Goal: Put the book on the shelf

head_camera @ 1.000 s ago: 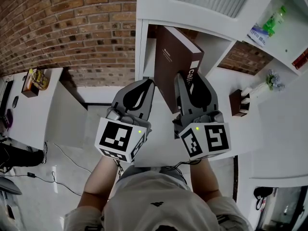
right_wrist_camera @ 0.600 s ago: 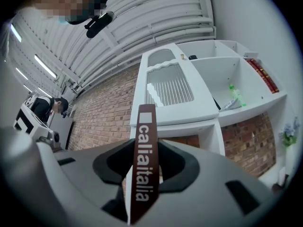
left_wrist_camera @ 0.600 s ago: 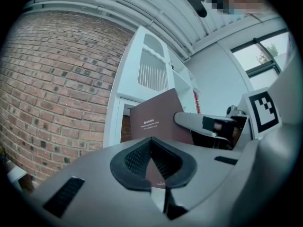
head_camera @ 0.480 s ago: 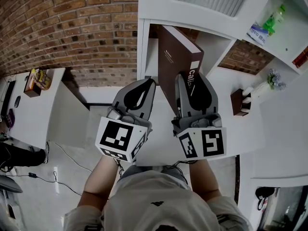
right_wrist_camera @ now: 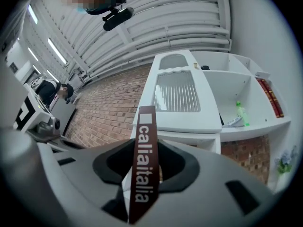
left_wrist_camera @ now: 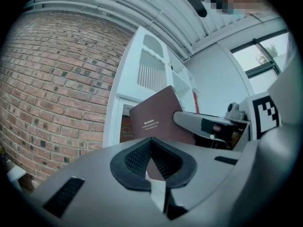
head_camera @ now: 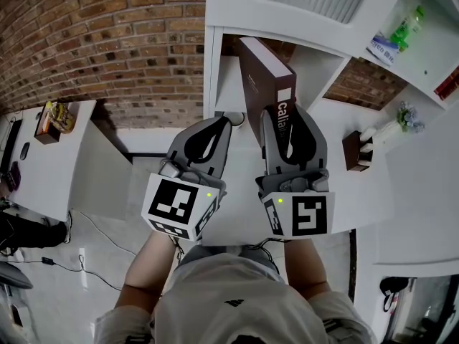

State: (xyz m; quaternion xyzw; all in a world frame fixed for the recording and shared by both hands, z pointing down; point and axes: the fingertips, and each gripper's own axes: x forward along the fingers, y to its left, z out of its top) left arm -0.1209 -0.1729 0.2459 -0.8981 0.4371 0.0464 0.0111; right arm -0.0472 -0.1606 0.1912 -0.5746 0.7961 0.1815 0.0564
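A brown book with white "caliaitalia" print on its spine stands on edge, and my right gripper is shut on its spine end. The book's far end reaches into the open white shelf compartment beside the brick wall. Its brown cover shows in the left gripper view, with the right gripper's finger along it. My left gripper hovers just left of the book with its fingertips together and nothing between them.
The white shelf unit has a slatted top panel. Compartments to the right hold a green bottle and red books. Right of the unit is a white ledge with a small brown box. A brick wall is at left.
The right gripper has turned the book from tilted, cover showing, to nearly edge-on, and carried it a little farther into the compartment. The left gripper has stayed put.
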